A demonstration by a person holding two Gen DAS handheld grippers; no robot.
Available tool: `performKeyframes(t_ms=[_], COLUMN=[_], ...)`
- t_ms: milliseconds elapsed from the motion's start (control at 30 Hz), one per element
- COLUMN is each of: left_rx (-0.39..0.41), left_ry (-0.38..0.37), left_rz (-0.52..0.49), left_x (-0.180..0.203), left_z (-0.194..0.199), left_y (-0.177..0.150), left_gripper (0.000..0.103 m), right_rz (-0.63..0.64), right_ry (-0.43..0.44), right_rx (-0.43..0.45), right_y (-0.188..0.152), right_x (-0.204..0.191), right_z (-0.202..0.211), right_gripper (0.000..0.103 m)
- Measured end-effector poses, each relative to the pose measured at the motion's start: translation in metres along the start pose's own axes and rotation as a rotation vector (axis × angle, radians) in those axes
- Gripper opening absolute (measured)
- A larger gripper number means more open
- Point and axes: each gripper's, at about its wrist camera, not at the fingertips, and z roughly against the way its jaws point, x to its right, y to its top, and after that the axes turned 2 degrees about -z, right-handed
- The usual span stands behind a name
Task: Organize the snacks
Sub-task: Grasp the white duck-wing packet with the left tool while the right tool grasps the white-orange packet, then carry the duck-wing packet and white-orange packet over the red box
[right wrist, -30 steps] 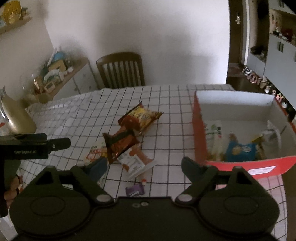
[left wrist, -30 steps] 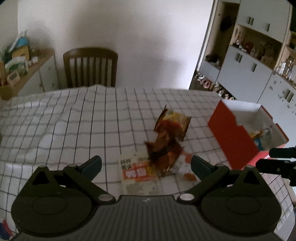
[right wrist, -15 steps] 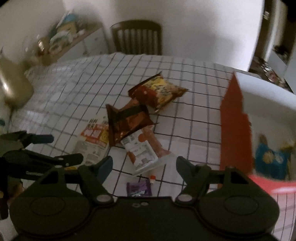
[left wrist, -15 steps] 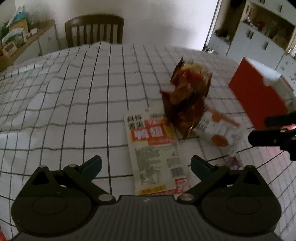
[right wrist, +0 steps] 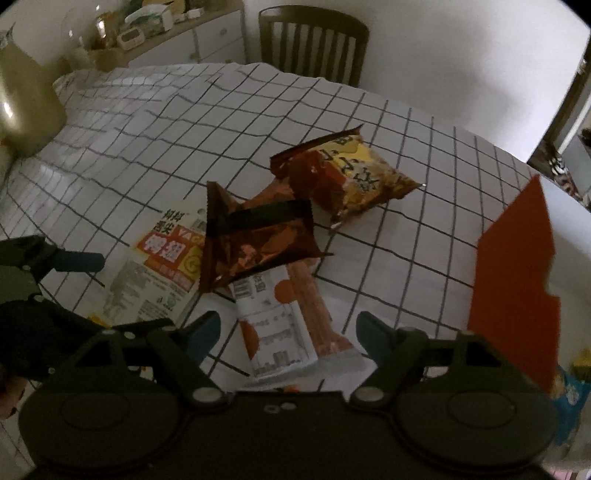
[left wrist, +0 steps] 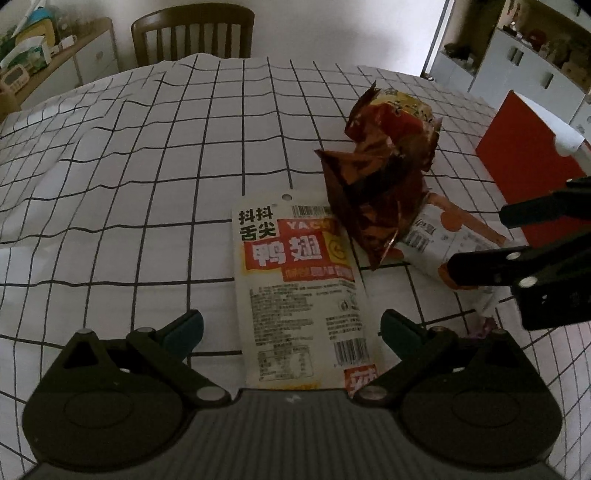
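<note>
The flat white duck-wing packet lay on the checked tablecloth, its far corner tucked under the dark brown packet; the pile sat near the red box, presumably its destination; the left gripper straddled the packet, jaws wide, grasping nothing; the right gripper likewise spread, empty, over the sausage packet.

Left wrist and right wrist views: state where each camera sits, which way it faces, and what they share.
Left wrist: on the left gripper, looking forward and down at the white duck-wing packet between its open jaws; the right gripper shows at right.
Right wrist: on the right gripper, open over the sausage packet; the left gripper shows at left.
Shared: both packets, dark brown bag, red box, chair.
</note>
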Motion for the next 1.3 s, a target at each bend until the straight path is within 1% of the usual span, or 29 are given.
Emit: performKeyframes(t_ms=[67, 233, 333, 400, 433, 467, 533, 633, 667, 700, 767, 867, 967, 1033, 1133, 1300], left_rx=[0.003, 0.026, 0.034, 0.044, 0.049, 0.051, 0.046, 0.042, 0.042, 0.042, 0.039, 0.032, 0.02, 0.009, -0.005, -0.008], left_ry=[0.012, 0.056, 0.083, 0.091, 0.097, 0.093, 0.085, 0.073, 0.069, 0.063, 0.047, 0.02, -0.032, -0.052, -0.071, -0.104], left_rz=[-0.001, 0.002, 0.001, -0.012, -0.03, -0.043, -0.056, -0.063, -0.064, -0.061, -0.055, -0.025, 0.044, 0.085, 0.122, 0.146], left_x=[0.003, 0.011, 0.013, 0.015, 0.017, 0.018, 0.017, 0.015, 0.014, 0.014, 0.012, 0.007, -0.004, -0.01, -0.015, -0.016], left_z=[-0.002, -0.003, -0.002, -0.001, 0.0, 0.0, 0.0, 0.002, 0.002, 0.003, 0.004, 0.007, 0.01, 0.012, 0.017, 0.034], left_y=[-0.002, -0.006, -0.007, -0.008, -0.008, -0.009, -0.008, -0.007, -0.007, -0.007, -0.006, -0.004, -0.002, -0.003, -0.006, -0.014], left_gripper=[0.103, 0.102, 0.096, 0.085, 0.082, 0.079, 0.079, 0.076, 0.074, 0.069, 0.064, 0.058, 0.054, 0.053, 0.053, 0.053], right_rz=[0.022, 0.026, 0.03, 0.028, 0.024, 0.022, 0.016, -0.007, -0.012, -0.015, -0.023, -0.048, -0.076, -0.096, -0.146, -0.208], right_ry=[-0.008, -0.012, -0.02, -0.023, -0.024, -0.023, -0.028, -0.042, -0.038, -0.036, -0.041, -0.037, -0.034, -0.035, -0.034, -0.04], right_rx=[-0.006, -0.029, -0.045, -0.051, -0.054, -0.056, -0.055, -0.052, -0.051, -0.046, -0.043, -0.028, -0.02, -0.009, 0.0, 0.017], right_y=[0.001, 0.003, 0.002, 0.002, 0.002, 0.001, 0.001, 0.002, 0.001, 0.0, -0.002, -0.008, -0.014, -0.019, -0.028, -0.047], right_x=[-0.003, -0.004, -0.006, -0.008, -0.008, -0.008, -0.009, -0.011, -0.011, -0.011, -0.012, -0.013, -0.012, -0.011, -0.009, -0.009], right_z=[-0.004, -0.017, -0.024, -0.026, -0.027, -0.027, -0.027, -0.025, -0.023, -0.021, -0.018, -0.009, 0.001, 0.009, 0.02, 0.038], right_gripper=[0.078, 0.075, 0.073, 0.066, 0.065, 0.064, 0.062, 0.055, 0.051, 0.049, 0.048, 0.048, 0.048, 0.048, 0.048, 0.048])
